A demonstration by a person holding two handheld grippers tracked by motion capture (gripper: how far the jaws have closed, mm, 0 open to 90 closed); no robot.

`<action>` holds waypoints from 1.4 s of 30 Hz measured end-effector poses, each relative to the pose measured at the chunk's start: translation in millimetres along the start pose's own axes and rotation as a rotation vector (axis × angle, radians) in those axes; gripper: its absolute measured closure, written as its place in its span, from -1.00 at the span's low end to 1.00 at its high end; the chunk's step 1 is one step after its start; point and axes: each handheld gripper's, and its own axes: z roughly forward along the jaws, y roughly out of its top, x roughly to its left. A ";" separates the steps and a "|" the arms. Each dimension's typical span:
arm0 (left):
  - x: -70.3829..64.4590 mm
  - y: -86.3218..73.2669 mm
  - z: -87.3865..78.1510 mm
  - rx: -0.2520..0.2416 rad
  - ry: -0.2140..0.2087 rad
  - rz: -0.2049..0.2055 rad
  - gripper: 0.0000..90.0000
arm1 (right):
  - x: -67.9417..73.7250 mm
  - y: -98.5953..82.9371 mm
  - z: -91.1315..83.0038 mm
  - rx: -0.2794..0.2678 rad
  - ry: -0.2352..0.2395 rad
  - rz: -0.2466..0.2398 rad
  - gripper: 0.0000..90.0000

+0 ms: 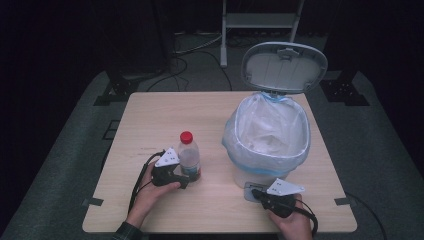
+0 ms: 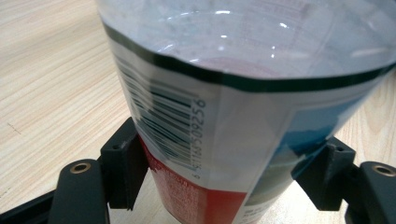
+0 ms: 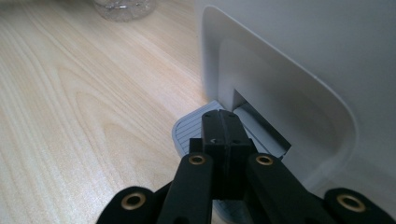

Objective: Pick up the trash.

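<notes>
A clear plastic bottle (image 1: 189, 154) with a red cap stands upright on the wooden table (image 1: 150, 120). My left gripper (image 1: 192, 176) is shut on the bottle's lower part. In the left gripper view its jaws press on both sides of the labelled bottle (image 2: 224, 107). A white pedal bin (image 1: 235, 145) with a plastic liner stands to the right, its grey lid (image 1: 284, 67) raised. My right gripper (image 1: 257, 193) is shut, and its tips rest on the bin's grey foot pedal (image 3: 187, 133) at the bin's base (image 3: 303, 70).
The bottle's base (image 3: 123, 8) shows far off in the right gripper view. The bin takes up the table's right half. Bare wood lies at the table's left and back. Beyond the table are a dark floor, cables and a white stand (image 1: 260, 20).
</notes>
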 end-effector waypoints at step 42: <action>-5.3 17.7 -17.5 -0.084 -0.073 -0.031 -0.37 | -0.2 0.0 -0.1 -0.001 0.001 0.001 1.00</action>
